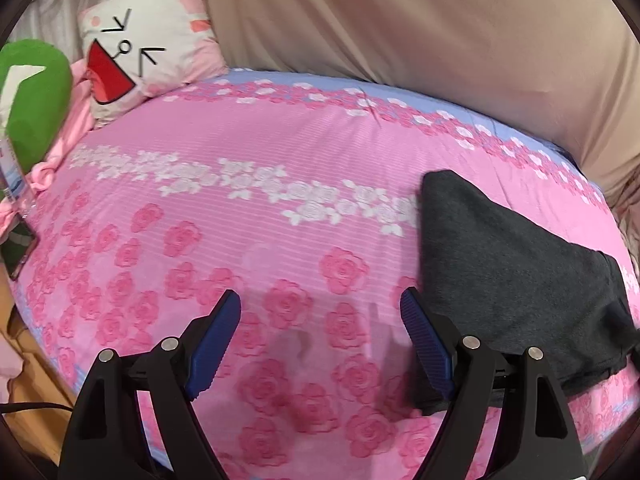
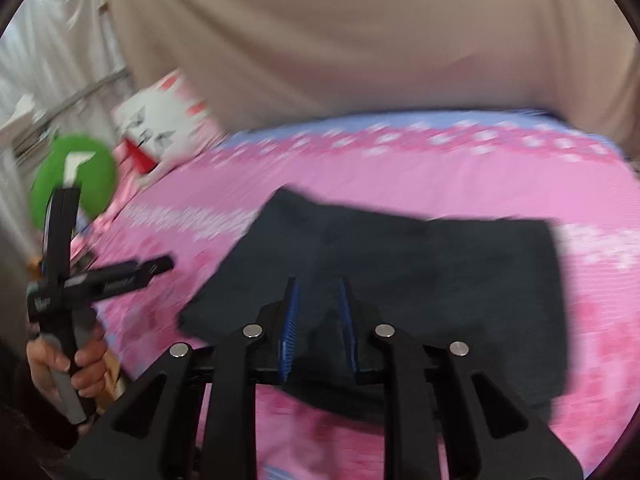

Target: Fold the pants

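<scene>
The dark grey pants [image 1: 512, 264] lie folded into a compact block on the pink floral bed sheet [image 1: 248, 240], at the right in the left wrist view. My left gripper [image 1: 320, 304] is open and empty, just left of the pants and above the sheet. In the blurred right wrist view the pants [image 2: 420, 264] fill the middle. My right gripper [image 2: 318, 292] hangs over their near edge with its jaws a narrow gap apart, and dark cloth shows between the blue pads [image 2: 290, 320]. The left gripper [image 2: 120, 276] shows at the left, held by a hand.
A bunny-face pillow [image 1: 148, 44] and a green plush [image 1: 36, 100] lie at the head of the bed. A beige curtain [image 1: 400, 12] hangs behind the bed. A phone [image 1: 18, 252] and a water bottle [image 1: 16, 176] sit at the left edge.
</scene>
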`<state>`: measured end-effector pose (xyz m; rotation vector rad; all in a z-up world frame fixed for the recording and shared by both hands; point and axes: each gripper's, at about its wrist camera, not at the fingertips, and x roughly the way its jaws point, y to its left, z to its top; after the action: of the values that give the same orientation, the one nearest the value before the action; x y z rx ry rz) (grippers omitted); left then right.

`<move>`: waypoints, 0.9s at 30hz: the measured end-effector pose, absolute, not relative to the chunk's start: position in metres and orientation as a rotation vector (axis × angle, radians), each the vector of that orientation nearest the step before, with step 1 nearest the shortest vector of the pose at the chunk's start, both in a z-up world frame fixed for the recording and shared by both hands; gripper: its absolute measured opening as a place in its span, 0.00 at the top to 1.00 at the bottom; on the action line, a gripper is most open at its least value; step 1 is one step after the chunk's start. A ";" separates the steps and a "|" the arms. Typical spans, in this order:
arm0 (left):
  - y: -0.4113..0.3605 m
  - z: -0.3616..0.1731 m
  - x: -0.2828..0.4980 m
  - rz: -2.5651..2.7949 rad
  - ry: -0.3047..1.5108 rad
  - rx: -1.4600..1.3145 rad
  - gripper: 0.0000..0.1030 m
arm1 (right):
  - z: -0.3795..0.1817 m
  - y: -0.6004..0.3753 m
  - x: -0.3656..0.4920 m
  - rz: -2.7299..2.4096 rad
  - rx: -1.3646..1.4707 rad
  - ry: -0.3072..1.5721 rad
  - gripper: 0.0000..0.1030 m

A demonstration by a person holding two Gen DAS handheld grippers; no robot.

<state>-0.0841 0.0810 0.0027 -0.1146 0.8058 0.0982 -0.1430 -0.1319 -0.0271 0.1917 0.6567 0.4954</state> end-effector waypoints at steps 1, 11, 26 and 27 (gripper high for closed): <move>0.087 0.004 -0.086 0.110 0.799 -0.120 0.23 | -0.035 -0.114 -0.135 0.523 0.184 0.688 0.84; 0.113 0.013 -0.097 0.110 0.768 -0.158 0.23 | -0.048 -0.047 -0.108 0.588 0.072 0.778 0.90; 0.003 -0.010 -0.081 -0.071 0.840 -0.046 0.21 | -0.064 -0.246 -0.162 0.031 0.258 0.675 0.95; -0.004 -0.016 -0.079 -0.072 0.848 -0.023 0.21 | -0.057 -0.247 -0.167 0.036 0.275 0.670 0.94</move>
<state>-0.0789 -0.0045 -0.0156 -0.0231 0.8479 -0.0721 -0.1674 -0.2469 -0.0570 0.2746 0.6697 0.0360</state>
